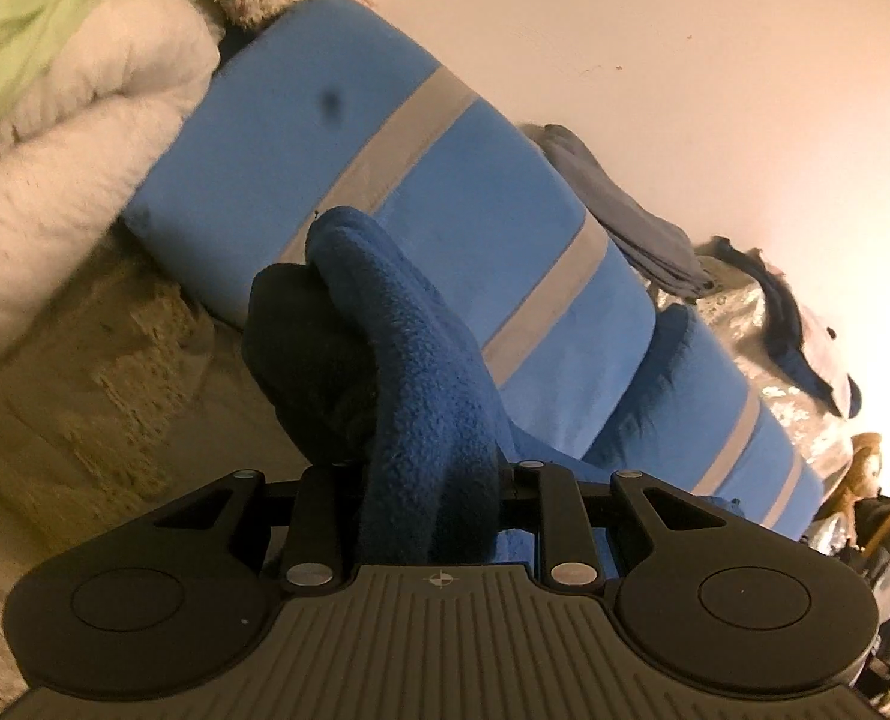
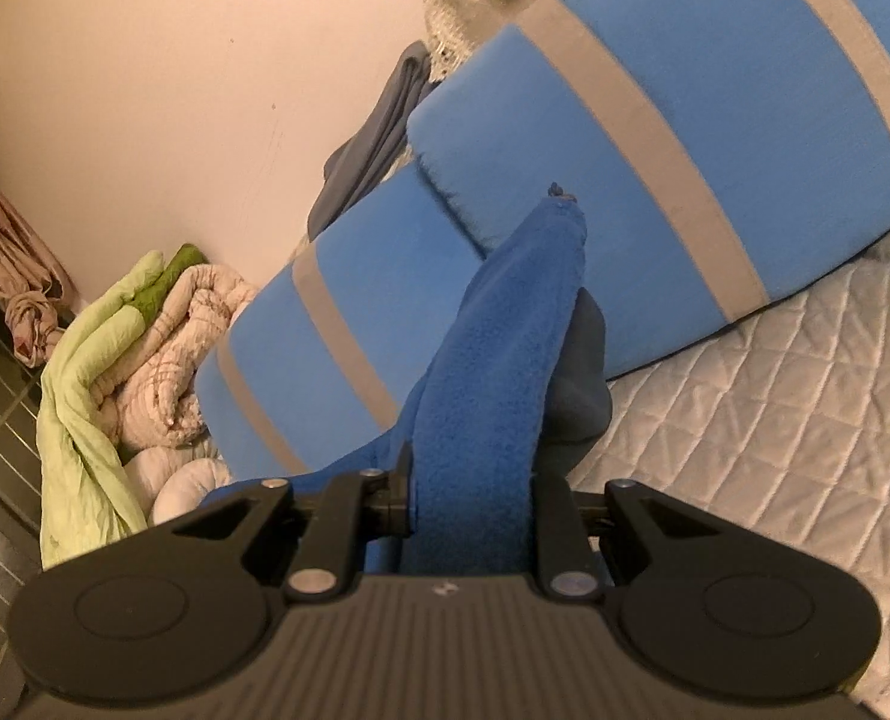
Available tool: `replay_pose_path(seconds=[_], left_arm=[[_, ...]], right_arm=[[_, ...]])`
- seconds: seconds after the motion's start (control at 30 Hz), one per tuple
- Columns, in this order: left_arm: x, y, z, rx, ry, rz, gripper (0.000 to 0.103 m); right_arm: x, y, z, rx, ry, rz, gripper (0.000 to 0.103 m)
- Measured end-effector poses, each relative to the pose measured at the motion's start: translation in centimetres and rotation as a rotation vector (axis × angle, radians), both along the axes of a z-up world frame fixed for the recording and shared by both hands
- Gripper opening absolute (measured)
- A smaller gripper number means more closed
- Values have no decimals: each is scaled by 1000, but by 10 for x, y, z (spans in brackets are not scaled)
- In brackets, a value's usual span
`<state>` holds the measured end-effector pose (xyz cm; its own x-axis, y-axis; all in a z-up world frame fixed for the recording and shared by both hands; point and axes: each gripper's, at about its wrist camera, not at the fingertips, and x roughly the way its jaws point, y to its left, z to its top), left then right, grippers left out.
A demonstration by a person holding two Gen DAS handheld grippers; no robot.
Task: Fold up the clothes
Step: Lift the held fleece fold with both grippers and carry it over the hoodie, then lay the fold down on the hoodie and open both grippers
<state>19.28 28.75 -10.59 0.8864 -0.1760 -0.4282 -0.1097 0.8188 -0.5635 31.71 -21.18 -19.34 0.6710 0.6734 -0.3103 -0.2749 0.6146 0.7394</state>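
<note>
My left gripper (image 1: 378,396): closed on a thick fold of the blue fleece (image 1: 426,420), which bunches up between the two fingers and hides most of them; a darker navy part of the cloth bulges at the left side of the fold.
My right gripper (image 2: 493,396): also clamped on the blue fleece (image 2: 493,372), a rolled strip of it running forward along the fingers to a tip with a small loose thread (the fingertips themselves are buried in the cloth).
Fleece: held up in both grippers, in front of the cushions rather than lying flat; I cannot tell what kind of garment it is.
Cushions: two long light-blue cushions with grey stripes (image 1: 420,192), lying end to end against the wall (image 1: 685,60), the nearer end of one overlapping the other in the right view (image 2: 655,138).
Bed: a white quilted cover (image 2: 775,420) shows under the cushion in the right view.
Grey cloth: a folded grey piece (image 2: 378,138) wedged between the cushions and the wall.
Bedding pile: a pale green quilt (image 2: 90,372) and a cream blanket (image 2: 180,354) heaped just beside the far end of the cushions; in the left view white fluffy bedding (image 1: 72,192) touches the cushion's end.
</note>
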Motion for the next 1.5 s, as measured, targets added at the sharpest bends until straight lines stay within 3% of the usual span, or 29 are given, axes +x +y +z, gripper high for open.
replay_pose_path(seconds=[0.63, 0.67, 0.7, 0.73, 0.8, 0.83, 0.87, 0.9, 1.0, 1.2, 1.5], left_arm=[[-16, 69, 33, 111, 28, 93, 25], [-15, 69, 36, 139, 29, 99, 26], [-12, 68, 37, 202, 28, 95, 34], [-5, 64, 33, 301, 64, 116, 39], [10, 55, 24, 509, 150, 168, 76], [17, 51, 19, 614, 194, 194, 77], [24, 47, 14, 718, 238, 220, 77], [31, 42, 9, 822, 282, 245, 80], [31, 43, 6, 788, 276, 249, 86], [28, 43, -2, 708, 286, 228, 86], [25, 25, -11, 658, 365, 92, 86]], right_arm=[[8, 96, 10, 35, 0, 110, 19], [7, 100, 12, 37, -1, 112, 19], [6, 104, 13, 15, -6, 102, 21], [4, 109, 15, -21, -12, 86, 25], [3, 132, 18, -246, -16, 52, 80], [2, 138, 18, -312, -29, 50, 97], [1, 141, 19, -345, -45, 44, 103], [-1, 143, 19, -377, -61, 39, 103], [-4, 150, 20, -475, -109, 21, 103], [1, 140, 13, -467, -70, 23, 103], [-5, 135, 9, -512, -43, 65, 103]])
